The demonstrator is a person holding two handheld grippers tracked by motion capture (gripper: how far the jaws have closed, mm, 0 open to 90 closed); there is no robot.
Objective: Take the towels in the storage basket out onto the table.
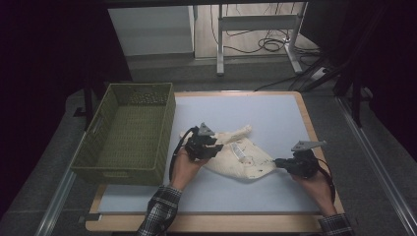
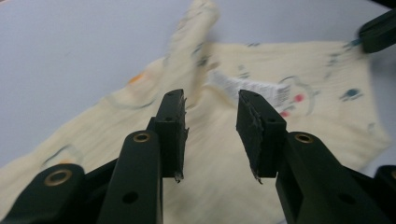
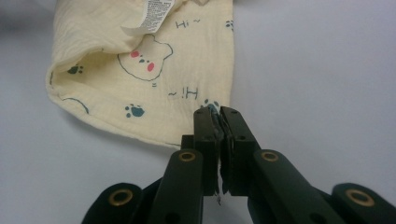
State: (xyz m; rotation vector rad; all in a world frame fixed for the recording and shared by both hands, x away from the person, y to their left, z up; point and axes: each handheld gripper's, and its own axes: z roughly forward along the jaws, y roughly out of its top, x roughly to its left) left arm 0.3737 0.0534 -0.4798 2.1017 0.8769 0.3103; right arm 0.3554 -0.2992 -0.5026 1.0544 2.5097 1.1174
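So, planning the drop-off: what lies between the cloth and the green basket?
Only bare pale mat: in the high view the cream cloth ends just short of the basket.

A recording lab or test room, not a home: a wood-edged table [image 1: 305, 118] topped with a pale blue-grey mat [image 1: 255, 113] fills the centre of the frame, hemmed by dark curtains at the left and right edges. At the upper middle, the metal legs of a bare workbench [image 1: 255, 29] stand over loose cables [image 1: 270, 45] coiled on the floor. Aluminium rails [image 1: 378, 167] run along the grey carpet at the lower right.
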